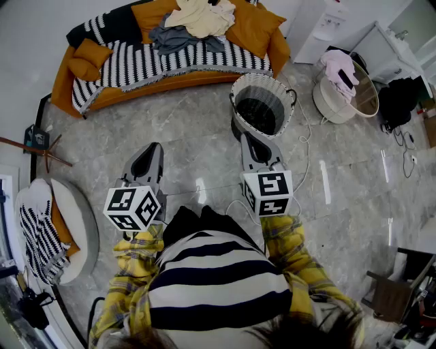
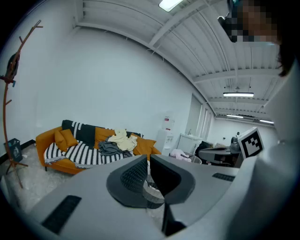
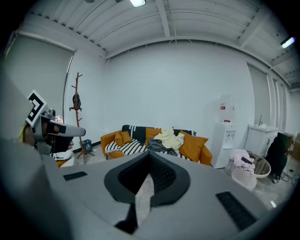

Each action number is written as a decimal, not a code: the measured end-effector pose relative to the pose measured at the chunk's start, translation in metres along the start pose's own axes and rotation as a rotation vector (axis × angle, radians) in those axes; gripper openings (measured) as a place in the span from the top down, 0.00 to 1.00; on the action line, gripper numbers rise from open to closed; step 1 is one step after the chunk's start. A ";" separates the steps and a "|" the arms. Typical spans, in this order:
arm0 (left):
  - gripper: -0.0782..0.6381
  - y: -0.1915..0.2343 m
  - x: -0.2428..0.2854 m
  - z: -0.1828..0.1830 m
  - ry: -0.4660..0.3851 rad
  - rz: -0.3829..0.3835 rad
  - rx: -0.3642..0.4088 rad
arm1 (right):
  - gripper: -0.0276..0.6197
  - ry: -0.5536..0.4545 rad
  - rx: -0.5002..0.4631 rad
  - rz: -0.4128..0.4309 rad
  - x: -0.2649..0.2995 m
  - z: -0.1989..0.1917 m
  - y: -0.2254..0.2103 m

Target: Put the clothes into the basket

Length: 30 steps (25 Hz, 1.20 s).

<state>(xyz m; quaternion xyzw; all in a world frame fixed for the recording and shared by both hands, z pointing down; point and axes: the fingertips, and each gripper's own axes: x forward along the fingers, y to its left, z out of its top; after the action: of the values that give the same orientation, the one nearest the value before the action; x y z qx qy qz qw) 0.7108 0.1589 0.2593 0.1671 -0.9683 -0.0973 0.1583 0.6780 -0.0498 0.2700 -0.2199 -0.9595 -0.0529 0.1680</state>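
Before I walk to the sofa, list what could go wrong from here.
1. A white cable trails across the floor beside the basket; feet may snag it.
2. The cream garment lies over the grey garment on the sofa; one grab may drag both.
3. The left gripper and right gripper are shut and empty; they must open before any grasp.

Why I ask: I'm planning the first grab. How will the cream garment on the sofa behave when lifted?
The cream garment lies crumpled in soft folds, so it will probably hang floppy and sag. It looks thin, so it is likely light. It lies against the grey garment, which might drag along.
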 end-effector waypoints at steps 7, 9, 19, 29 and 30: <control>0.85 -0.006 0.012 0.001 0.007 -0.003 0.011 | 0.91 0.011 0.040 0.032 0.002 -0.008 -0.006; 0.85 -0.006 0.015 0.001 0.007 0.001 0.011 | 0.91 0.019 0.033 0.033 0.004 -0.010 -0.008; 0.85 0.000 0.024 0.000 -0.001 0.034 0.003 | 0.91 0.038 0.013 0.104 0.022 -0.013 0.003; 0.85 0.026 0.048 -0.008 0.017 0.057 -0.030 | 0.91 0.080 0.024 0.127 0.056 -0.017 0.006; 0.85 0.029 0.055 -0.007 0.019 0.050 -0.029 | 0.91 0.080 0.028 0.122 0.062 -0.015 0.004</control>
<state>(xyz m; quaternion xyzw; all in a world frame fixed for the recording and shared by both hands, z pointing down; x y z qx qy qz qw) 0.6554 0.1650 0.2876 0.1415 -0.9691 -0.1058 0.1722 0.6313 -0.0238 0.3059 -0.2732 -0.9375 -0.0380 0.2121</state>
